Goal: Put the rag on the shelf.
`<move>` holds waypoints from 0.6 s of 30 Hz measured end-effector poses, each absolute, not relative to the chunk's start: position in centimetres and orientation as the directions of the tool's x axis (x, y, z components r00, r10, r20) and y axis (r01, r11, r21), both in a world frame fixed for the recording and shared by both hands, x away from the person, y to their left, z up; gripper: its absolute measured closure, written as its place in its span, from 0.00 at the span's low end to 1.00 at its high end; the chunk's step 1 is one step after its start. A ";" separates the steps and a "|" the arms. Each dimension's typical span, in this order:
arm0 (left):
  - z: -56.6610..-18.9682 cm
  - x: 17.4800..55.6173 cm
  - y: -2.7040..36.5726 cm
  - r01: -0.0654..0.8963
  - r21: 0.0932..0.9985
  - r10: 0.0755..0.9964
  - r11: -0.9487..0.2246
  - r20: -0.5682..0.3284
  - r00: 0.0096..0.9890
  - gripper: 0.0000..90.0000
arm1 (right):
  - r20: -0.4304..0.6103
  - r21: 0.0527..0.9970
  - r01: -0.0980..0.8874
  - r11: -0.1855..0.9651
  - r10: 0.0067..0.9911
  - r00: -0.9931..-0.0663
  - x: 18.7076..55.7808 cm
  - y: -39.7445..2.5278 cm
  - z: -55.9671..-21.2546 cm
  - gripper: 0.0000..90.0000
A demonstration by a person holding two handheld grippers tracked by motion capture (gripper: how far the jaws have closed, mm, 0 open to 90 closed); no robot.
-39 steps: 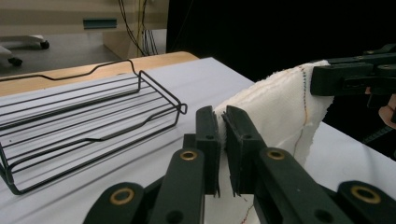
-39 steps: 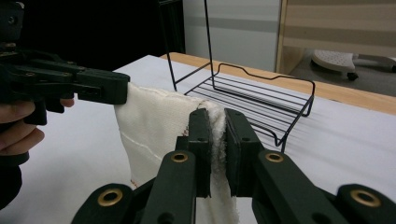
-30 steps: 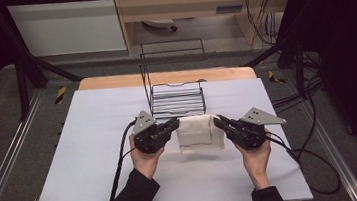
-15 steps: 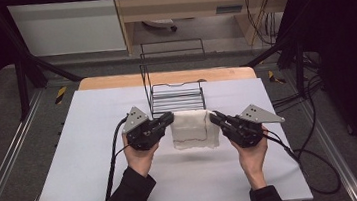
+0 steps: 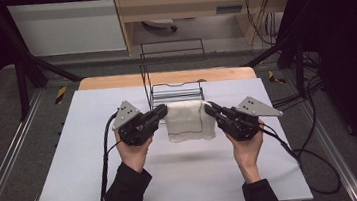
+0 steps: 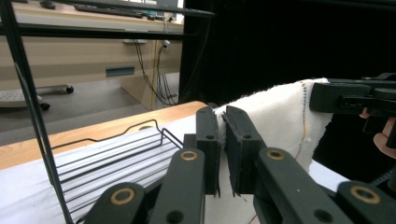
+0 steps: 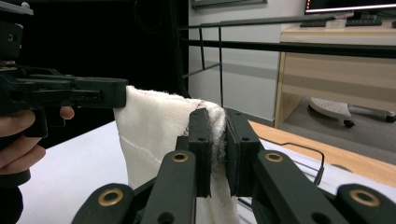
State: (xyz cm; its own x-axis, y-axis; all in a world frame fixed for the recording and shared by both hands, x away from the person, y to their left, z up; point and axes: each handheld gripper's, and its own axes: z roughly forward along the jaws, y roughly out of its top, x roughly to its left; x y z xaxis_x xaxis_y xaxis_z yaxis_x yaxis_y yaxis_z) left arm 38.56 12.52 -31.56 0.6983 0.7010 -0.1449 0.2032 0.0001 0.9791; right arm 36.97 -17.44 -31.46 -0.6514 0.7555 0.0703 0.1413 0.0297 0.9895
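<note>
The left gripper (image 5: pixel 162 113) was clamped on the top left corner of the white cloth (image 5: pixel 187 121), and the right gripper (image 5: pixel 211 110) was clamped on its top right corner. The cloth was held up between them and was stretched flat, hanging above the middle of the white table (image 5: pixel 74 182). A black wire rack (image 5: pixel 175 91) was seen just behind the cloth, near the table's far edge. Each gripper was held in one hand.

Overhead plus two close, facing tong-cameras
</note>
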 end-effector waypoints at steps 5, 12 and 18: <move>-30.8 38.7 12.8 0.189 0.982 0.705 0.010 -0.141 0.695 0.93 | 0.069 0.992 0.127 0.019 0.755 -0.652 37.3 -17.1 -30.8 0.91; -30.1 39.0 13.2 0.176 0.984 0.712 0.024 -0.140 0.688 0.93 | 0.068 0.993 0.116 0.011 0.757 -0.650 37.7 -16.6 -30.0 0.92; -29.3 39.2 13.4 0.163 0.986 0.716 0.032 -0.136 0.685 0.93 | 0.061 0.995 0.099 0.005 0.759 -0.648 38.0 -16.3 -29.2 0.92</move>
State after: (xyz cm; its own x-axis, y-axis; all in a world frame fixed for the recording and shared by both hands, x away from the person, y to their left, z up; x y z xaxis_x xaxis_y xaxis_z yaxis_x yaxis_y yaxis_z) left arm 39.24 13.40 -29.30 0.6845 0.7162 -0.1361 0.1628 0.0318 0.9862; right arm 37.95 -16.28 -29.25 -0.6485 0.7588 0.0609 0.0992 0.0049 0.9951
